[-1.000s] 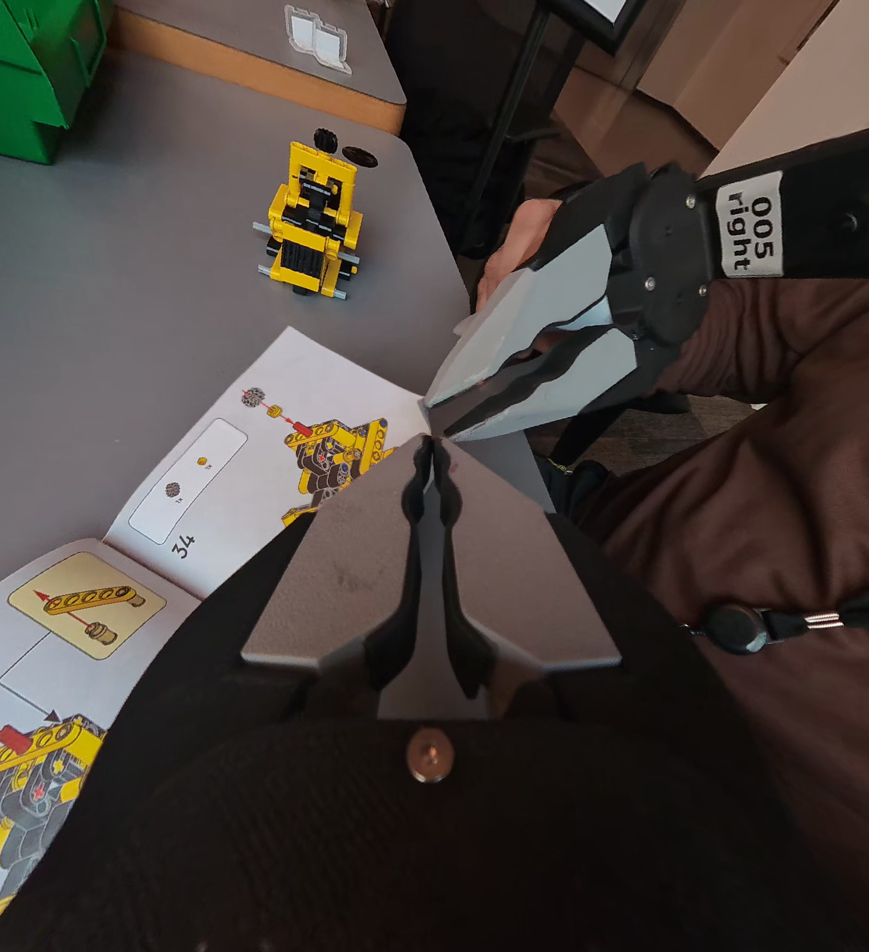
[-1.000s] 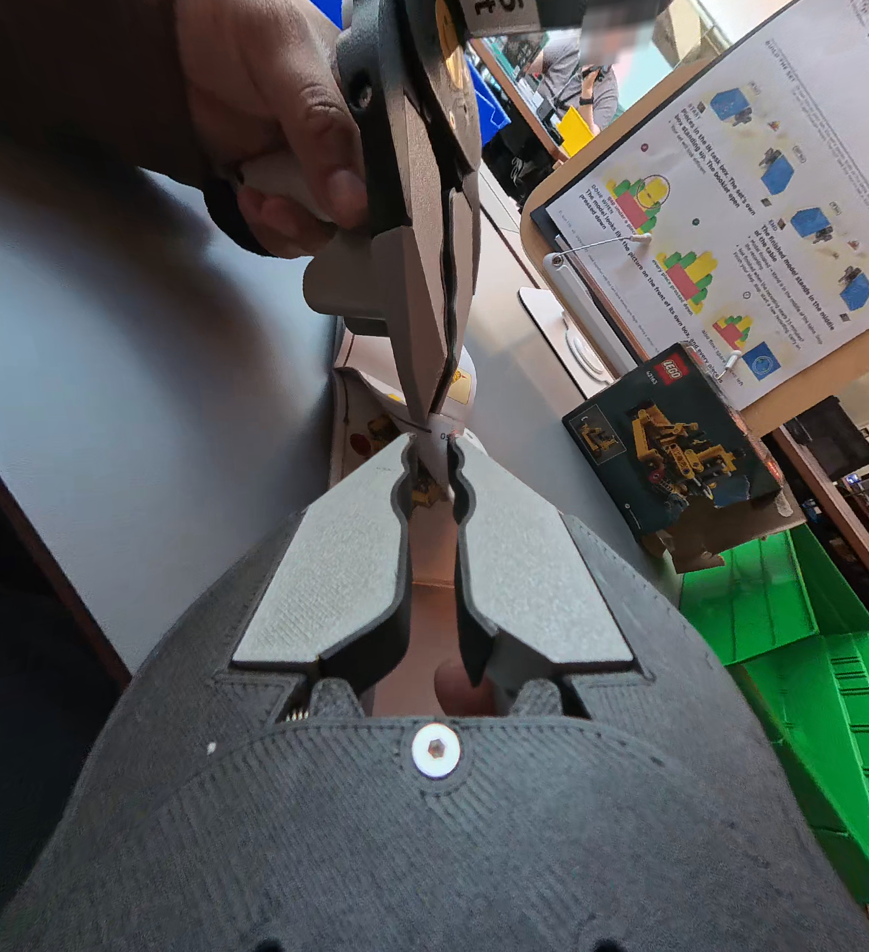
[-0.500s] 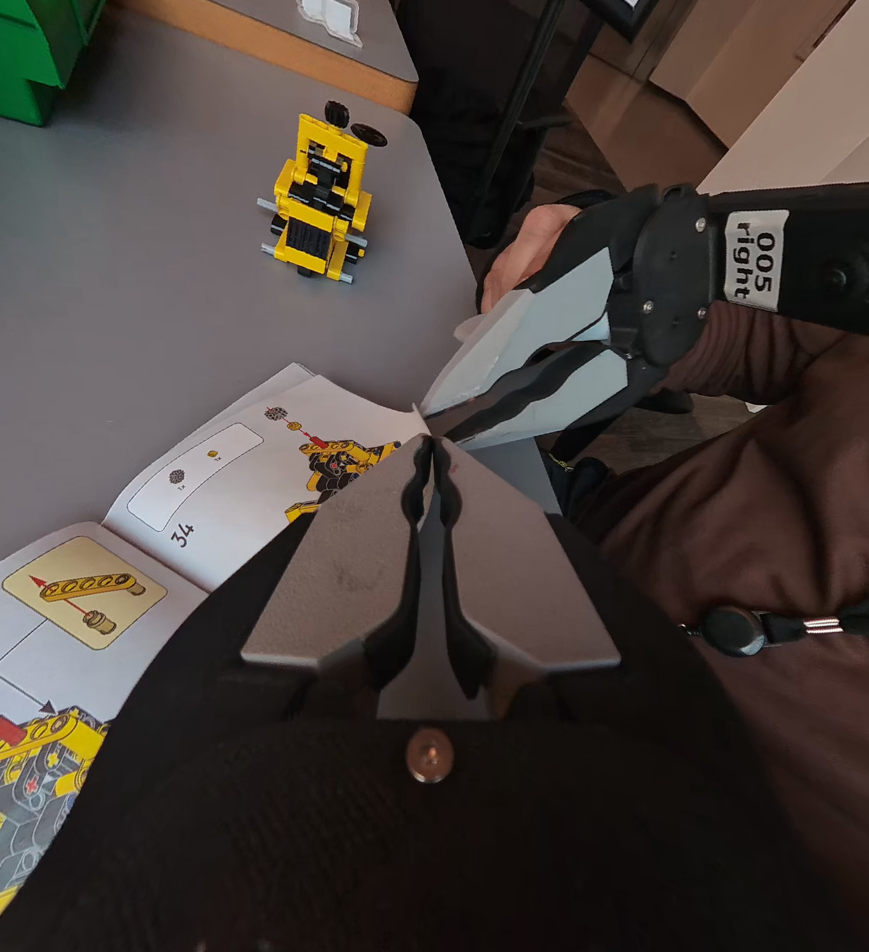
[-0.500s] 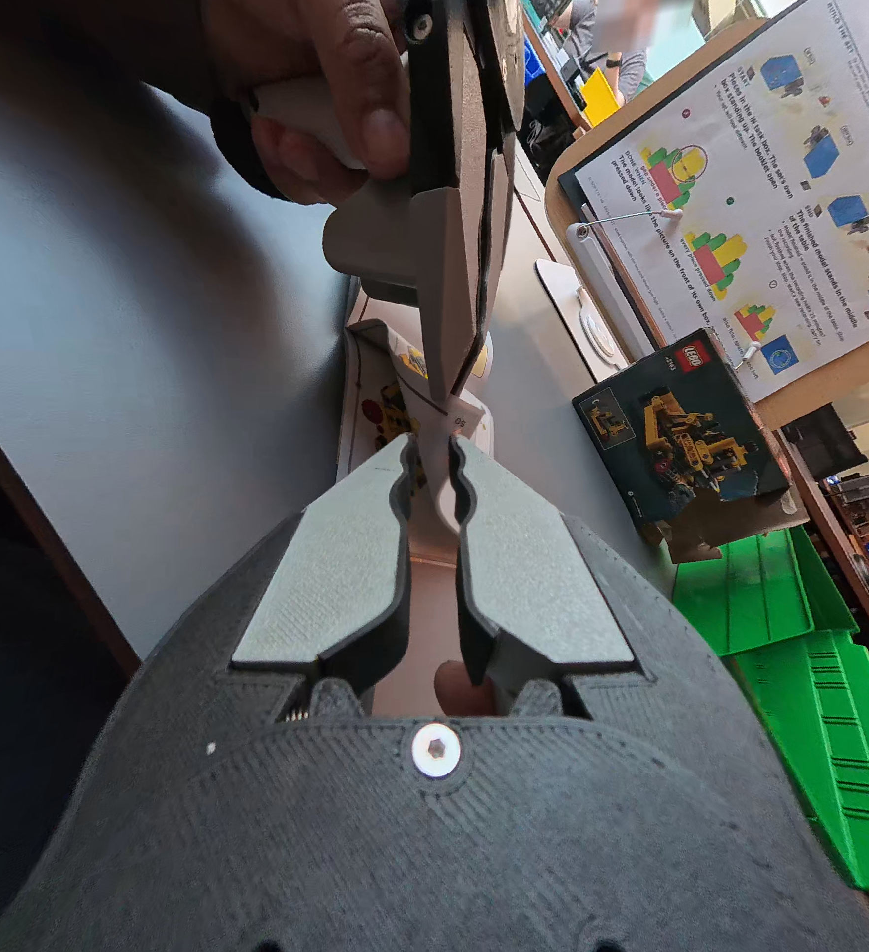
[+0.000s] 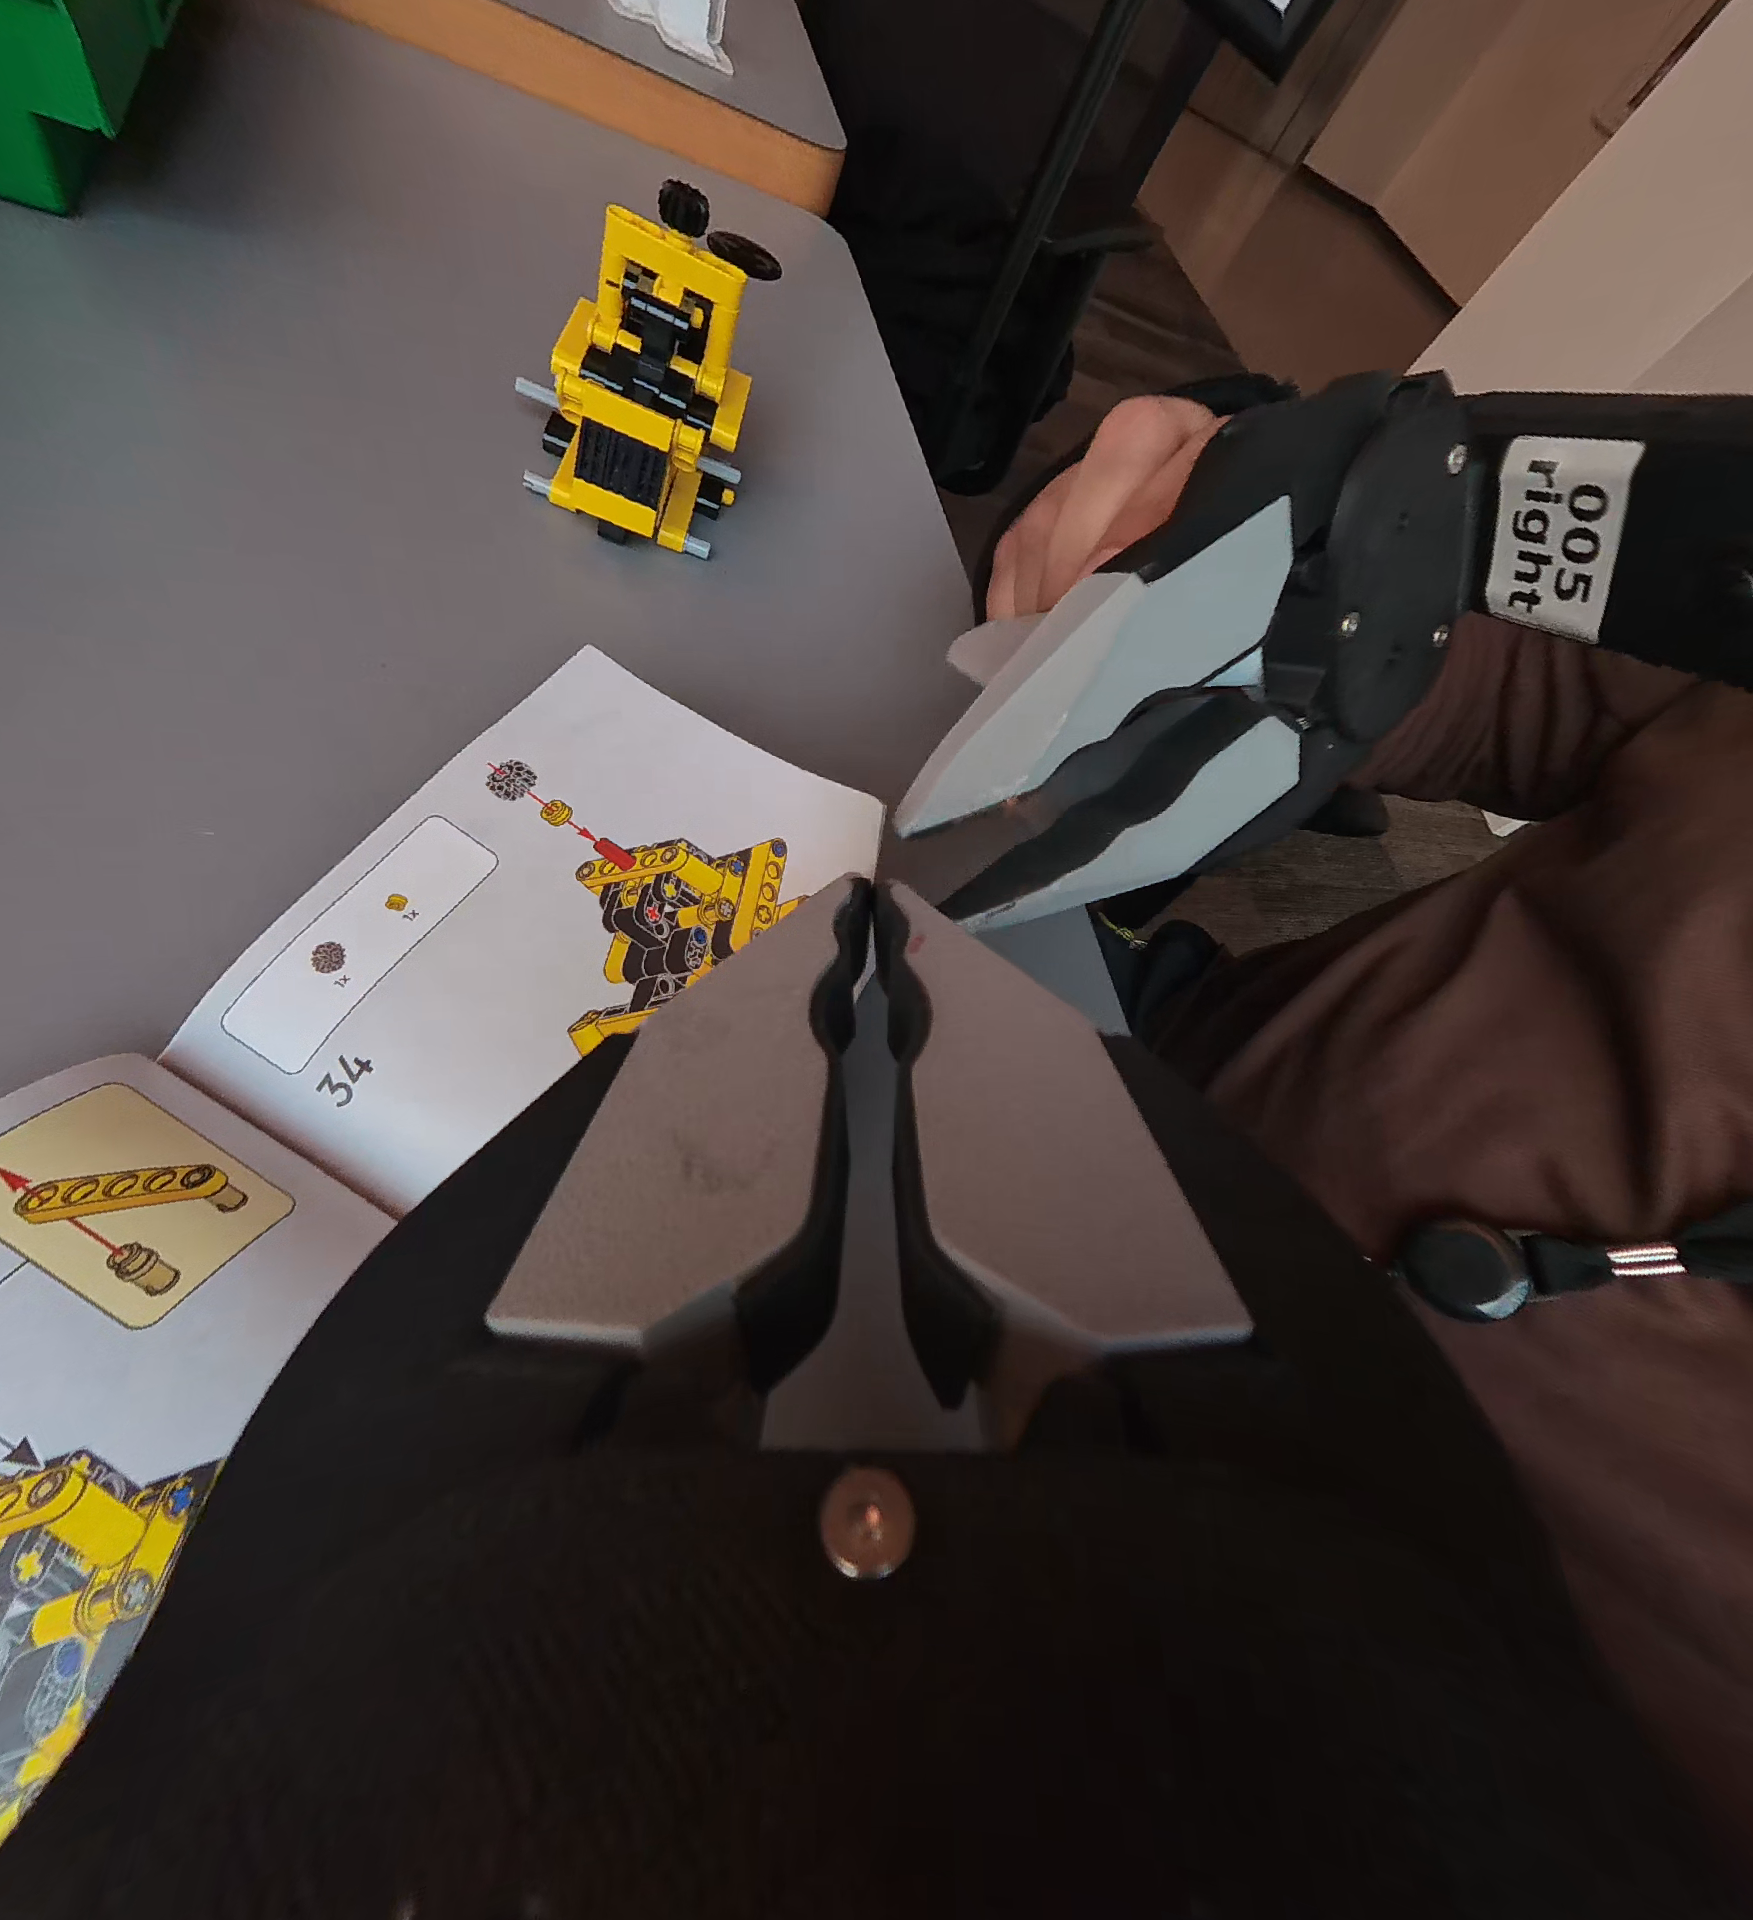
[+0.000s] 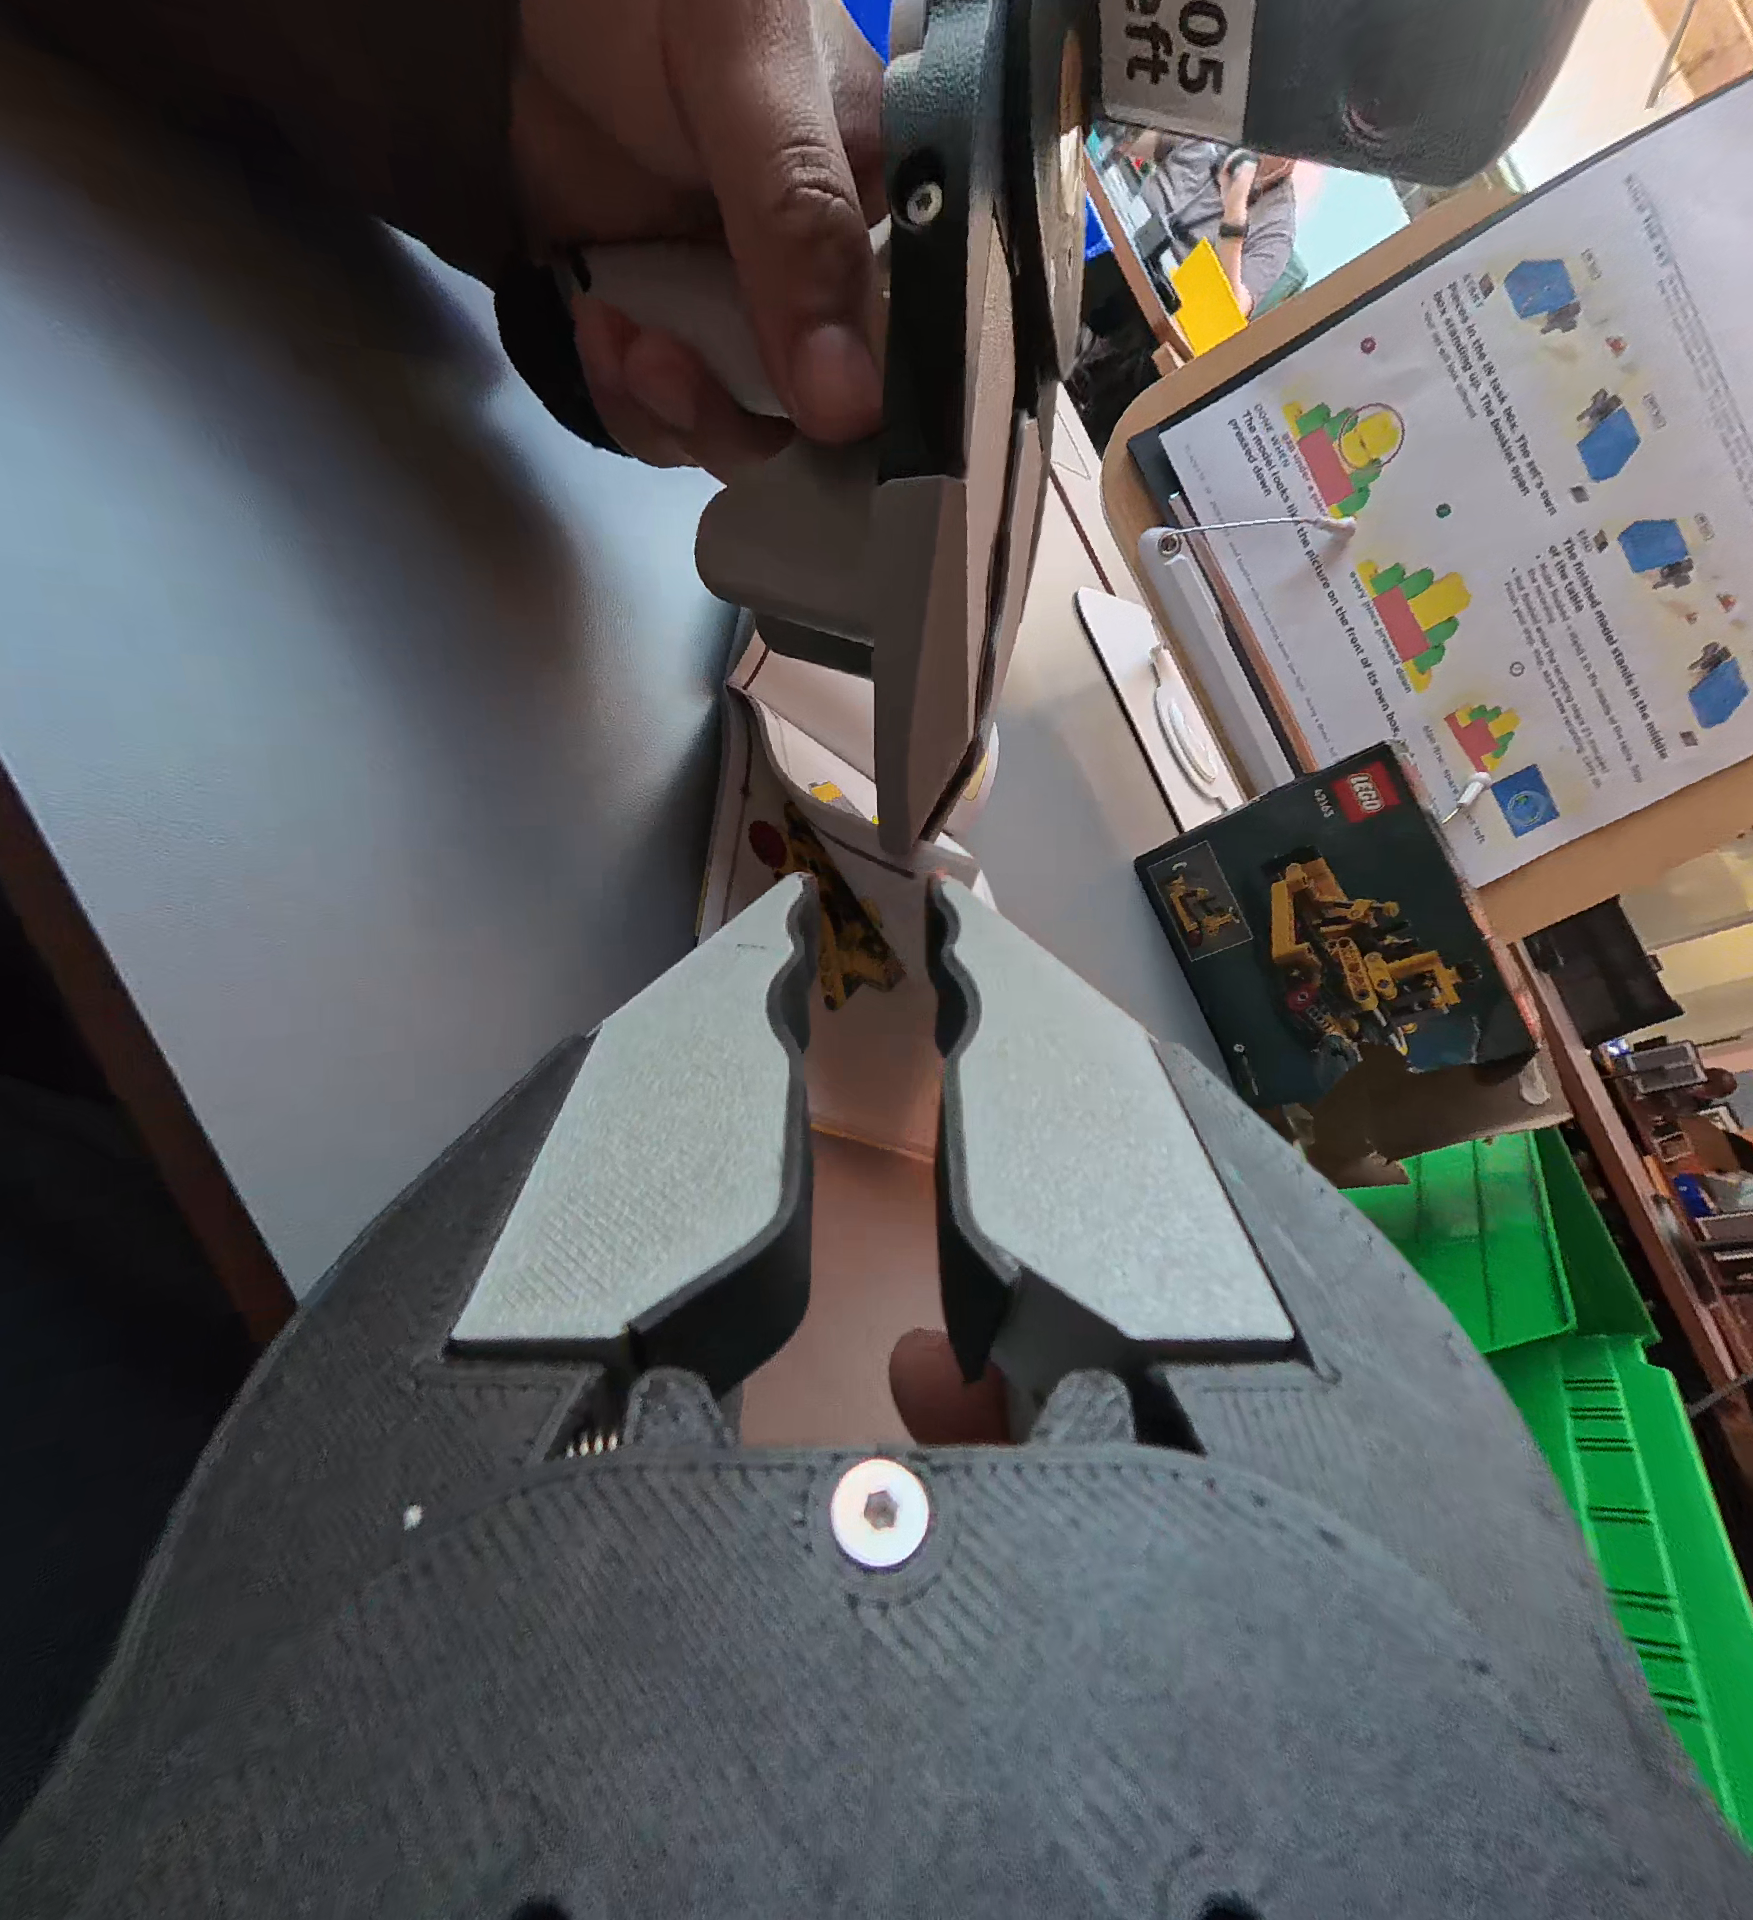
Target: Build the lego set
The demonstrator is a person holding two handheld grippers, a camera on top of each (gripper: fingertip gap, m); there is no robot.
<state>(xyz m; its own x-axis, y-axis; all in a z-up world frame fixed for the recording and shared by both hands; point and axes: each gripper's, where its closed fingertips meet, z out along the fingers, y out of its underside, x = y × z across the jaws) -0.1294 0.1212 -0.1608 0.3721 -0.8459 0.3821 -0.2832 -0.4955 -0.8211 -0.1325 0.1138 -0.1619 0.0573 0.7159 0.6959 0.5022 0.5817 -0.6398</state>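
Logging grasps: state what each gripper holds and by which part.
The left gripper is shut on a page of the booklet, pinching its outer edge near the corner. The right gripper is open and holds nothing.

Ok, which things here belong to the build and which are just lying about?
Build:
- yellow lego model
- instruction booklet
- loose black wheel parts
- left gripper, pinching a booklet page
- right gripper, open

Lying about:
- set box
- green bins
- clipboard sheet
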